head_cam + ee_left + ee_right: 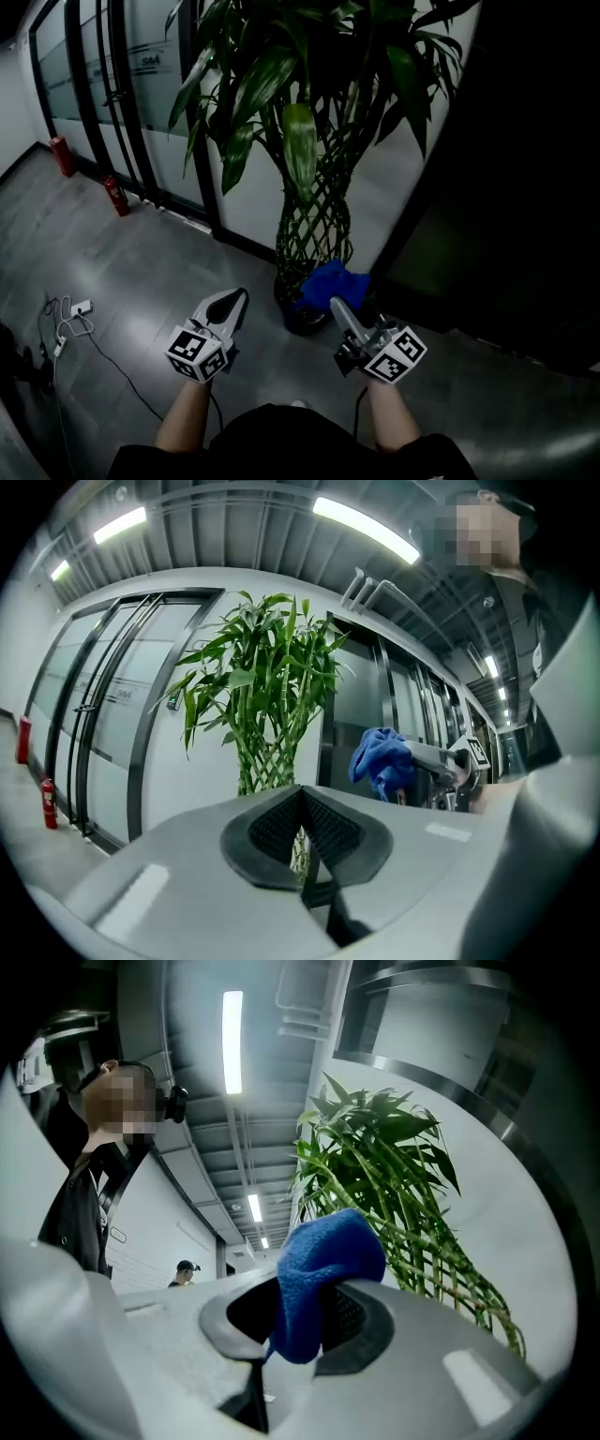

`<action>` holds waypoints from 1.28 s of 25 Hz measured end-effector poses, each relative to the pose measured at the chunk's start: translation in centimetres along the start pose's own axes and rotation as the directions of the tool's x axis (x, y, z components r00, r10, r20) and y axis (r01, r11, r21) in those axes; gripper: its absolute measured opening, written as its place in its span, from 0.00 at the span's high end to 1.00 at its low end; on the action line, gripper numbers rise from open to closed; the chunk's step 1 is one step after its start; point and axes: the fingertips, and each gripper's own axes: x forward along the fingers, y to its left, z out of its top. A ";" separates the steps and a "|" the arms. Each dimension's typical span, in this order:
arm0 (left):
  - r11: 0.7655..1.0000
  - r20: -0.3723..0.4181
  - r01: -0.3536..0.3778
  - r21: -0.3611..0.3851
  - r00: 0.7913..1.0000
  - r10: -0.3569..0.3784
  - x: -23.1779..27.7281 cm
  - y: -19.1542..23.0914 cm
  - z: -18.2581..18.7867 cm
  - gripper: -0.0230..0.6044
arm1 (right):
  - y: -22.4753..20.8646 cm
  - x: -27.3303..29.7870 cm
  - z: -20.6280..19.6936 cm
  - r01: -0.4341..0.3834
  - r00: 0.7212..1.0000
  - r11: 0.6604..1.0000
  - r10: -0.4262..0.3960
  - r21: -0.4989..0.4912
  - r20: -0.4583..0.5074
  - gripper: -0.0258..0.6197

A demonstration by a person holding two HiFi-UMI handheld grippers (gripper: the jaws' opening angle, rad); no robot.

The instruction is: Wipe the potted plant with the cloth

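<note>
The potted plant (pixel 314 216) is a lattice of woven green stalks rising from one dark round pot (pixel 302 317) into long, glossy, pointed leaves. It stands on a smooth grey floor (pixel 141 272) against a pale wall. One cloth (pixel 330 284), bright blue and fluffy, is bunched just in front of the plant's lower stalks, above the pot's rim. It is clamped between the fingers of the right gripper (pixel 336 305), and its loose end hangs across the ribbed dark pads. The left gripper (pixel 239 298), of smooth grey plastic, hovers left of the pot, near but apart, its fingers pressed together on nothing. Each gripper carries one cube with black-and-white square markers. Well left of the plant, two red fire extinguishers (pixel 116 195) stand by glass panels whose lettering is too small to read. White cables (pixel 67 319) lie tangled on the floor there.
</note>
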 end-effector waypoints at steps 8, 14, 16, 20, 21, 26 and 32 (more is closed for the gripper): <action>0.999 -0.012 0.012 0.033 1.000 -0.012 5.7 -0.1 0.3 0.95 | -5.3 1.6 4.4 -0.019 1.000 0.997 0.020 -0.077 0.019 0.83; 0.988 -0.021 0.120 0.099 0.993 -0.118 10.4 0.4 2.8 0.95 | -6.3 5.3 11.1 0.055 0.995 0.963 -0.030 -0.265 0.095 0.83; 0.979 -0.011 0.165 0.117 0.986 -0.165 12.3 0.4 4.8 0.95 | -5.7 7.2 14.3 0.070 0.990 0.940 -0.024 -0.335 0.139 0.83; 0.965 -0.006 0.215 0.150 0.976 -0.216 15.6 0.8 8.5 0.95 | -3.9 10.9 19.7 0.082 0.978 0.893 0.014 -0.443 0.208 0.83; 0.962 -0.007 0.221 0.162 0.975 -0.223 16.1 0.9 9.4 0.95 | -3.4 11.8 20.8 0.080 0.975 0.886 0.026 -0.456 0.221 0.83; 0.941 -0.030 0.240 0.238 0.970 -0.240 18.2 1.6 12.1 0.95 | -0.2 15.7 24.1 0.063 0.960 0.836 0.098 -0.545 0.261 0.83; 0.933 -0.005 0.232 0.277 0.971 -0.240 19.3 2.6 13.7 0.95 | 1.5 19.2 24.3 0.065 0.972 0.759 0.100 -0.648 0.215 0.83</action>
